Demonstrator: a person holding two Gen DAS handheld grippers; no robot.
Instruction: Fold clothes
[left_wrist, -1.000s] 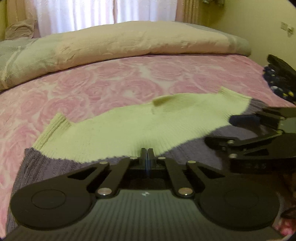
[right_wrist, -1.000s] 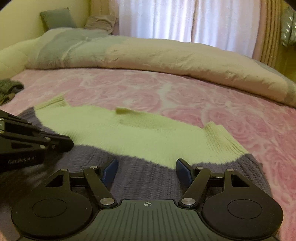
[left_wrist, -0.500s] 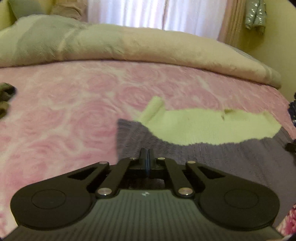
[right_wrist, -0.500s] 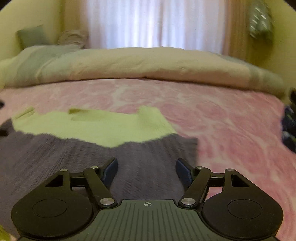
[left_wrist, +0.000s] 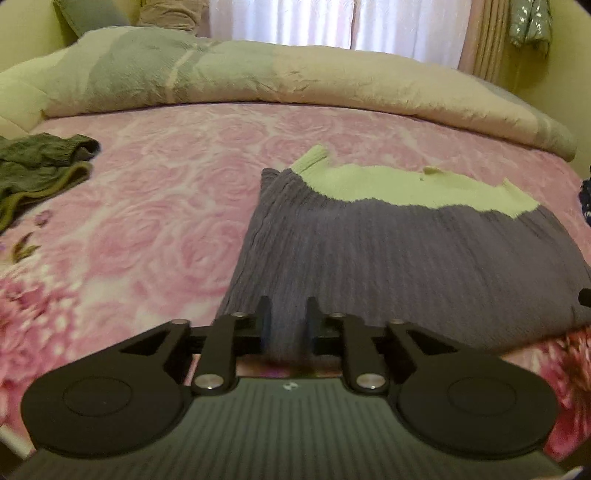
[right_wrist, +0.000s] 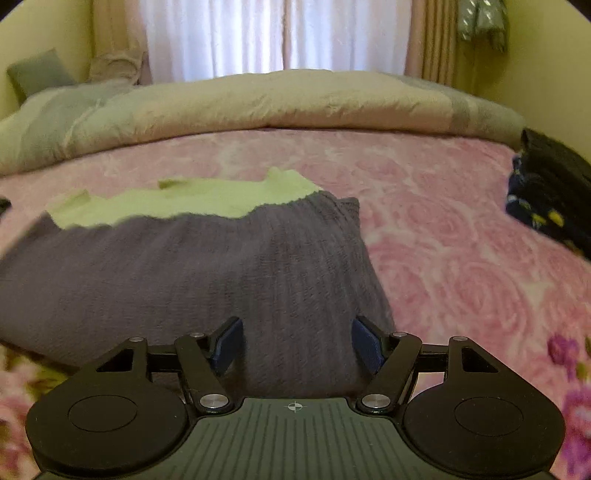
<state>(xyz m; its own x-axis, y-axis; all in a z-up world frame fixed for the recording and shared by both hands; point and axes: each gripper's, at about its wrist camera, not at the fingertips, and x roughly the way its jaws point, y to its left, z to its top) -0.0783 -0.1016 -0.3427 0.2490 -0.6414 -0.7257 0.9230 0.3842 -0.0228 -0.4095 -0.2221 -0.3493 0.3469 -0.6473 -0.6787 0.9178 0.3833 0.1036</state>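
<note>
A knitted sweater, purple with a light green upper part, lies folded on the pink bedspread, seen in the left wrist view (left_wrist: 406, 251) and the right wrist view (right_wrist: 184, 266). My left gripper (left_wrist: 288, 321) sits at the sweater's near left corner. It is open by a narrow gap, with purple fabric between its fingers. My right gripper (right_wrist: 297, 343) stands wide open at the near right corner. The purple knit runs between its blue pads (right_wrist: 229, 339), which do not press on it.
A crumpled olive-green garment (left_wrist: 37, 166) lies at the left of the bed. A dark patterned garment (right_wrist: 546, 192) lies at the right edge. A rolled beige and grey duvet (left_wrist: 295, 74) runs across the back, with curtains behind it. Pink rose bedspread (left_wrist: 147, 203) surrounds the sweater.
Both grippers have drawn back and apart to the sweater's near corners. The left gripper, shut before, now has its fingers parted around the purple fabric. The right stays open.
</note>
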